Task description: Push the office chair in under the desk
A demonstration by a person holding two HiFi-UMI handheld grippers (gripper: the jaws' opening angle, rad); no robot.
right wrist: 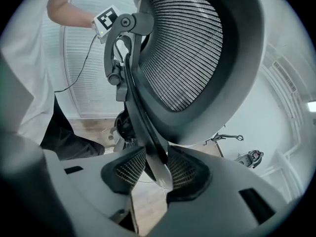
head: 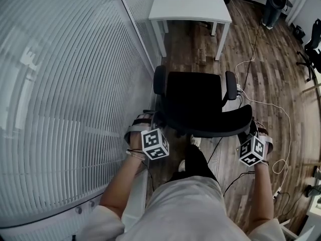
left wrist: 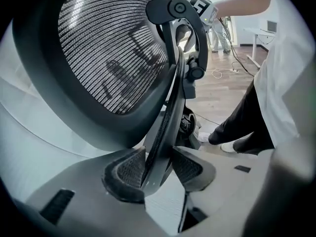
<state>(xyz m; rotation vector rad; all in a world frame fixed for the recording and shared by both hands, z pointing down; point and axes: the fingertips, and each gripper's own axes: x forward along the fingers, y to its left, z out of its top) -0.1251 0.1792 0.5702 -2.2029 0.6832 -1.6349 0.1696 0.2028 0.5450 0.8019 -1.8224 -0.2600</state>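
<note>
Office chair backrest [head: 215, 122] — clamped by left gripper [left wrist: 155, 169], right gripper [right wrist: 150, 172]; mid-push; desk [head: 190, 6] at 12 o'clock — straight advance needed.

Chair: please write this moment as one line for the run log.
chair: short of desk, not under it | left gripper: jaws clamp backrest edge | right gripper: jaws clamp backrest edge

Soft, even light. Ahead of my left tongs [left wrist: 158, 169] white shines through the mesh backrest [left wrist: 108, 48]; close to my right tongs [right wrist: 150, 169] everything blurs. Fisheye bends the edges, corners black.
</note>
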